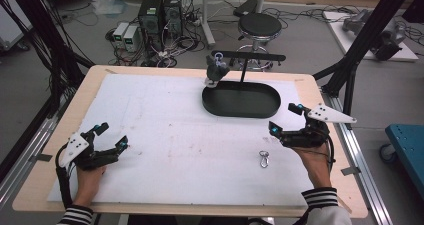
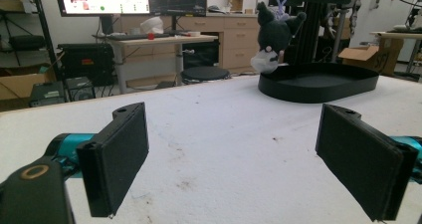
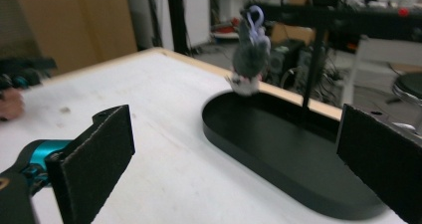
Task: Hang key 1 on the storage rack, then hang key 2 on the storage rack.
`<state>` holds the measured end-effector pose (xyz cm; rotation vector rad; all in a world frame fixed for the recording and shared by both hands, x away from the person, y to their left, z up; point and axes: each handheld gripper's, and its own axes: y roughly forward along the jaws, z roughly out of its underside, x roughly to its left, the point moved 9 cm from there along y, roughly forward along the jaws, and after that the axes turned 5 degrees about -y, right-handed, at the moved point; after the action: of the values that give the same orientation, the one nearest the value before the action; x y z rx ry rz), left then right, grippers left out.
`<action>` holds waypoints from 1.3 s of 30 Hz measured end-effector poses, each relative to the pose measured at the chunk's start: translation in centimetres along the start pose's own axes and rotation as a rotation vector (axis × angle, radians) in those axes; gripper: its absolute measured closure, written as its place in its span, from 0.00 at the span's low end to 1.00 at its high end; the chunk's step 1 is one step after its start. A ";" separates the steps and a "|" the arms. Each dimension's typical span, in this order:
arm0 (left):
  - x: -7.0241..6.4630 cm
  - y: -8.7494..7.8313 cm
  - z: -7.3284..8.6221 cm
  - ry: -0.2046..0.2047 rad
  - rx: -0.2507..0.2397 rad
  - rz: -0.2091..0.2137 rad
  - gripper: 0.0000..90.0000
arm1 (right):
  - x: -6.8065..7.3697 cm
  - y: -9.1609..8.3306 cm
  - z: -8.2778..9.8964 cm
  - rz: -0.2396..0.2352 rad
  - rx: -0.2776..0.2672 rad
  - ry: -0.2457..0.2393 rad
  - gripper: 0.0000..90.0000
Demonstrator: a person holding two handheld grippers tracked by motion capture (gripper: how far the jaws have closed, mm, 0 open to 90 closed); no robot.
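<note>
Grippers rested at both near corners of a white-covered table [image 1: 165,135]. The left gripper [image 1: 111,137] had its jaws spread wide, holding nothing. The right gripper [image 1: 286,119] was likewise spread and empty, just beside a black oval tray [image 1: 240,110]. A dark plush keychain [image 1: 216,71] hung from a black stand [image 1: 243,65] over the tray's far left end. A small metal clasp [image 1: 263,159] lay on the table near the right gripper, untouched.
</note>
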<state>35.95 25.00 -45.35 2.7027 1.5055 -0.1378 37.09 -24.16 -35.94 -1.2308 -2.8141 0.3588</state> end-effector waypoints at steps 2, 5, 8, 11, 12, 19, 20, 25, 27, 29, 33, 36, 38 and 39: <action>0.0 0.0 0.0 0.001 0.000 0.001 0.15 | 0.4 -0.2 0.0 -0.020 -0.034 -0.007 0.02; 0.0 0.0 0.0 0.001 0.000 0.001 0.15 | 0.8 -0.1 0.6 -0.024 -0.030 -0.016 0.02; 0.0 0.0 0.0 0.001 0.001 0.000 0.15 | 0.8 0.0 1.5 -0.012 -0.010 -0.029 0.02; 0.0 0.0 0.0 0.001 0.000 0.000 0.15 | 0.6 -0.1 2.0 -0.006 -0.010 -0.006 0.02; 0.0 0.0 0.0 0.000 0.000 0.000 0.15 | 0.5 -0.1 2.1 0.000 -0.006 0.000 0.02; 0.0 0.0 0.0 -0.002 0.000 -0.001 0.15 | 0.3 -0.5 1.9 -0.003 -0.023 0.001 0.02; 0.0 0.0 0.0 0.000 -0.002 -0.001 0.15 | 0.2 -0.6 1.8 0.001 -0.025 -0.001 0.02; 0.0 0.0 0.0 0.000 0.000 -0.001 0.15 | -0.2 -0.6 1.9 0.006 -0.014 -0.006 0.02; 0.0 0.0 0.0 -0.001 -0.002 -0.002 0.15 | -0.3 -0.7 1.8 0.010 -0.009 -0.010 0.02; 0.0 0.0 0.0 -0.003 -0.002 -0.002 0.15 | -0.4 -0.9 1.5 0.007 -0.008 -0.013 0.02; 0.0 0.0 0.0 0.001 -0.002 -0.001 0.15 | -0.6 -1.4 1.0 -0.003 0.008 -0.039 0.02; 0.0 0.0 0.0 -0.003 0.000 -0.001 0.15 | -0.7 -1.8 0.6 -0.016 0.028 -0.053 0.02; 0.0 0.0 0.0 -0.001 -0.002 -0.001 0.15 | -0.8 -1.9 0.5 -0.018 0.051 -0.084 0.02; 0.0 0.0 0.0 -0.003 0.000 -0.001 0.15 | -0.8 -1.9 0.5 -0.022 0.061 -0.092 0.02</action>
<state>35.97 25.04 -45.36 2.7003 1.5064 -0.1426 36.19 -26.13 -35.93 -1.1999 -2.8666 0.5087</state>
